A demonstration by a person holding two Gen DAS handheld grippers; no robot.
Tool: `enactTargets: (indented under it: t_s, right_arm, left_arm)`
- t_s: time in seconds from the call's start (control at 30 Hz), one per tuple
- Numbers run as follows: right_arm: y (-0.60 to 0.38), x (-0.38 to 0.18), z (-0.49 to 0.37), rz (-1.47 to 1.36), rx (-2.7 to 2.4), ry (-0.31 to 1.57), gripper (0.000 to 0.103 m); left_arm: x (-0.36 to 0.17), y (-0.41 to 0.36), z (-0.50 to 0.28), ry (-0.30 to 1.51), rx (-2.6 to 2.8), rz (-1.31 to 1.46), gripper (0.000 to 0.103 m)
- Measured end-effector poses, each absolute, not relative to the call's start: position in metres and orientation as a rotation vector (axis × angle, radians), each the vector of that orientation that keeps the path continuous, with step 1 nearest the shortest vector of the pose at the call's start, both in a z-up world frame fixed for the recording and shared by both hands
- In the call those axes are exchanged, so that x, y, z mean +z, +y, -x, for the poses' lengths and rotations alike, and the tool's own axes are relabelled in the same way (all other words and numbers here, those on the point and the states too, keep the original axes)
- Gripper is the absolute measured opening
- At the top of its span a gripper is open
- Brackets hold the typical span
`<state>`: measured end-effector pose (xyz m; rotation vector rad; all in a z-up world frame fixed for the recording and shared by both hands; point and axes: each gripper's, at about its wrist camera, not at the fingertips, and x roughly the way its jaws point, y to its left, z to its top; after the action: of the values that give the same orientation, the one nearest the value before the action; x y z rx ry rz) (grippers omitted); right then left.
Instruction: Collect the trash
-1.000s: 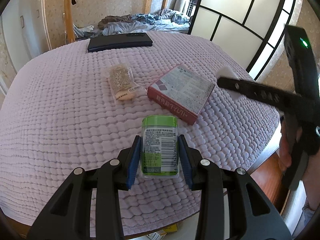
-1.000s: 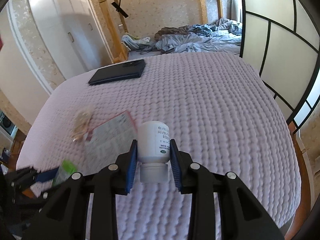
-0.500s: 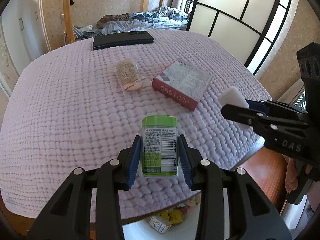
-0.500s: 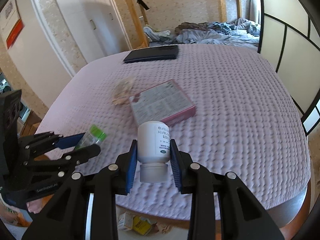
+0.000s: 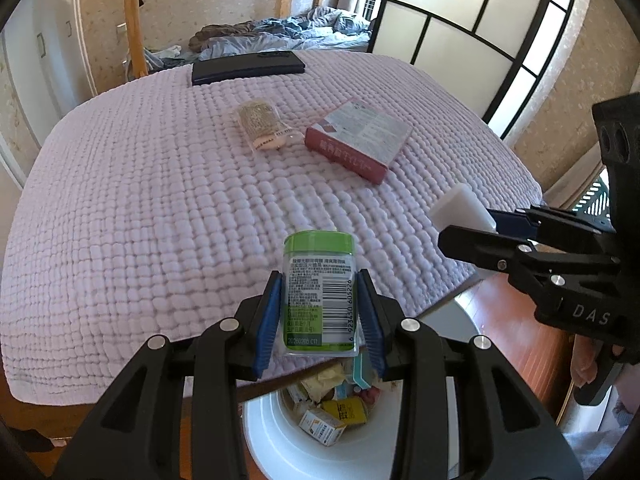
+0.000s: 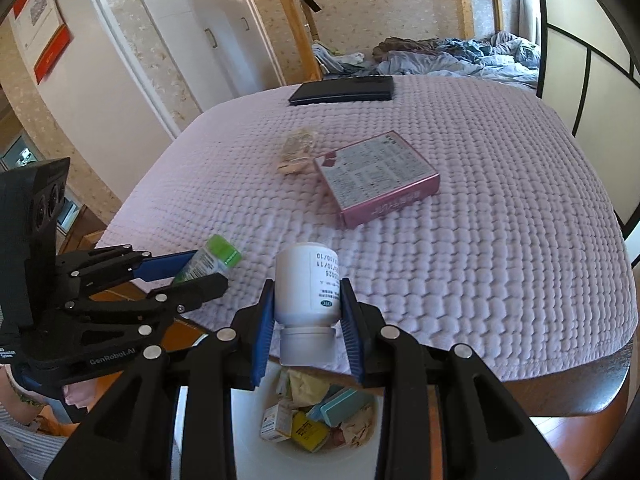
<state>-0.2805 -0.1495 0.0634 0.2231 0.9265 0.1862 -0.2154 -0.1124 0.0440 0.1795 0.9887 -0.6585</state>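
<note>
My left gripper is shut on a clear bottle with a green cap, held over the table's near edge. My right gripper is shut on a white bottle, cap end toward the camera. Each gripper shows in the other's view: the right gripper at the right, the left gripper at the left. Below both stands a white bin holding small boxes and wrappers; the white bin shows in the right wrist view too. A pink box and a clear snack packet lie on the lilac quilted cloth.
A dark flat case lies at the table's far edge. Beyond it is a bed with rumpled blue bedding. A black-framed screen stands at the right, white cupboards at the left, wooden floor beside the bin.
Both grippers have drawn back toward the table's near edge with their bottles held. The white bin has come into view beneath them, and the right gripper has swung in beside the left.
</note>
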Motion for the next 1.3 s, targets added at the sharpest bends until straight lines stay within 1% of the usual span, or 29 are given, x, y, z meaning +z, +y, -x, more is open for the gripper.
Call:
enactTargets:
  t_s: [0.57, 1.0, 1.3]
  right_arm:
    - [-0.128, 0.065, 0.332, -0.207, 0.251, 0.968, 0.031]
    - [-0.120, 0.064, 0.344, -0.192, 0.277, 1.010, 0.031]
    - [-0.117, 0.053, 0.354, -0.178, 0.300, 1.068, 0.031]
  left_arm:
    - [0.041, -0.099, 0.249, 1.014, -0.703, -0.213, 0.040]
    - [0.039, -0.084, 0.271, 1.045, -0.751, -0.235, 0.040]
    - [0.033, -0.086, 0.279, 1.072, -0.788, -0.254, 0.040]
